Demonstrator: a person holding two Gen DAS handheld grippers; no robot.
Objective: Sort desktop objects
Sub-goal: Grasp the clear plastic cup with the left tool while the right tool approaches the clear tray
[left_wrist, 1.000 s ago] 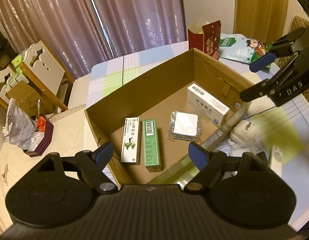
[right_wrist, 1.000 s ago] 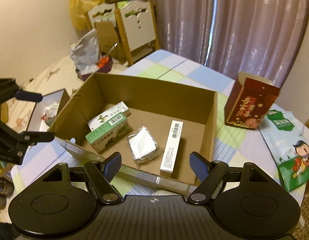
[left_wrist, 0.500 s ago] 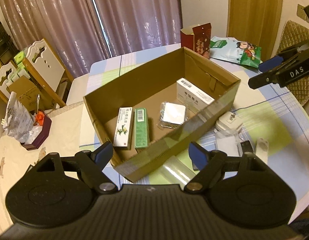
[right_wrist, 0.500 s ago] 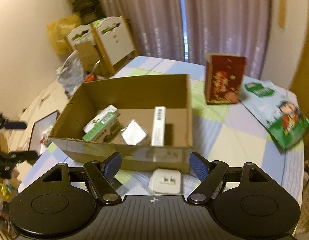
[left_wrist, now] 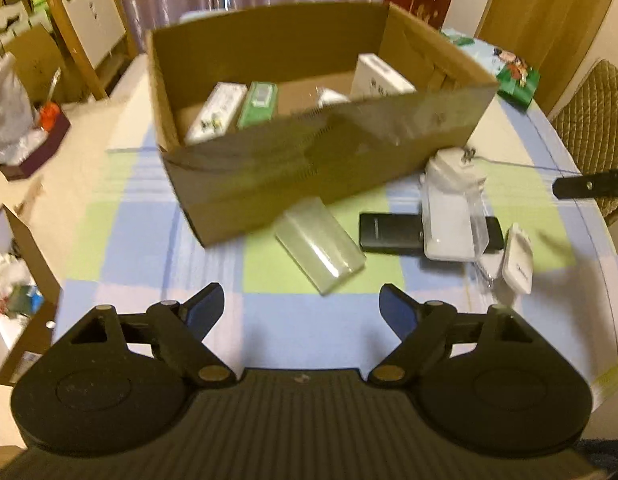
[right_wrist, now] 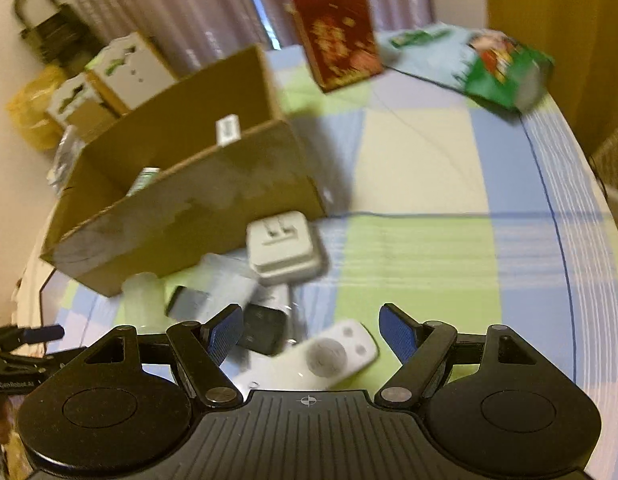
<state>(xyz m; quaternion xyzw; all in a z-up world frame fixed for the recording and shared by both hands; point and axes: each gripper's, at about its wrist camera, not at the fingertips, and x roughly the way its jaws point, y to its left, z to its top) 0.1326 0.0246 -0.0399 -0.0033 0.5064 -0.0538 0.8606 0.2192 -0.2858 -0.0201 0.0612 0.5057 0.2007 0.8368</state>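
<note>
Both claws hanging wide open, gripping nothing, over the table.

Left claw is hovering near the cardboard box, which is holding a white carton, green carton and another white box. Right claw is sitting right above a white remote; white charger, black device and clear case are lying just beside the box.

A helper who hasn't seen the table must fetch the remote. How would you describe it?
Find the open cardboard box on the checked tablecloth. Loose items lie before its near wall; the white remote is nearest the table edge. Unlike the square white adapter and black slab, it's slim with round buttons.
</note>
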